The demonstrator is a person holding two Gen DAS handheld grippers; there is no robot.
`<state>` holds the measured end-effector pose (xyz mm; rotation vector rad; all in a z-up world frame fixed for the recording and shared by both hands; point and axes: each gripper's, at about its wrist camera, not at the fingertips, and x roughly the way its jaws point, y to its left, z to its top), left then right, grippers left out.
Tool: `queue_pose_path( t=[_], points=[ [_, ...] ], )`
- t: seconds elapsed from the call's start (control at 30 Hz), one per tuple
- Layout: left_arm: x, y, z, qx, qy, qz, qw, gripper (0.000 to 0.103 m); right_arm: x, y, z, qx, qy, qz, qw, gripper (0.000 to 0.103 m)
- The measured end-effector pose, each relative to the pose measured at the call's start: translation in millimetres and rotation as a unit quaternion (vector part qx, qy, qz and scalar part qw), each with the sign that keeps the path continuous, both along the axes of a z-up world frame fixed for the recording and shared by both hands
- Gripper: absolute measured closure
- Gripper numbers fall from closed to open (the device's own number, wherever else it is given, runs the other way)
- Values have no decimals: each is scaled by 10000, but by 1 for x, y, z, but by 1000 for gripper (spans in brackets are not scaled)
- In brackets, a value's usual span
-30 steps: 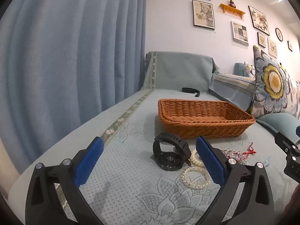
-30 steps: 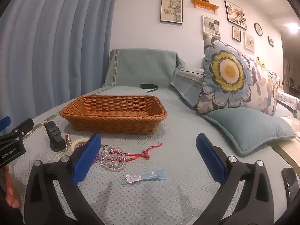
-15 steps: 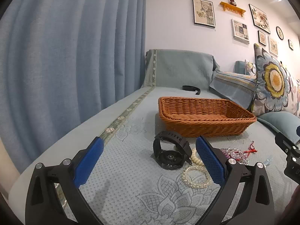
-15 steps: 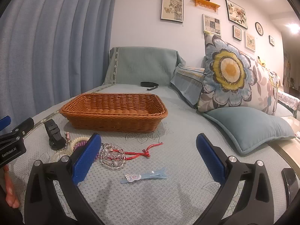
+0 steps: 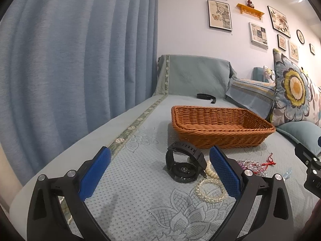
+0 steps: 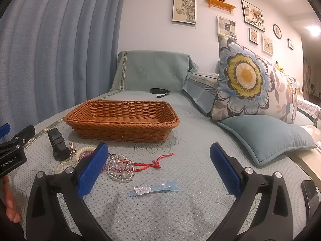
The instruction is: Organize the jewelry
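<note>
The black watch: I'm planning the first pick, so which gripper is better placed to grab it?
Probably left. The black watch lies between the open left gripper's blue pads, just ahead. The right gripper, also open, faces the hair clip instead, with the watch far off to its left.

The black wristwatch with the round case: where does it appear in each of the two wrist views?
Left wrist view: the black wristwatch lies lower centre, just inside the left gripper's right finger, before the basket.
Right wrist view: the watch is at the left edge, seen side-on.
Shared landmark: the brown woven wicker basket, behind the watch in both views.
</note>
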<state>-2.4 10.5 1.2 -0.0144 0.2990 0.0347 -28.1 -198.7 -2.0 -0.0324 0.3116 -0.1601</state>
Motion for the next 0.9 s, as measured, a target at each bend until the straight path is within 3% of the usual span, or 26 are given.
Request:
queue_pose_path(
  t=[0.9],
  points=[
    [0,0,-1,-4,11,3,10000,8,-1,0,0,-17,7,3,10000,6]
  ],
)
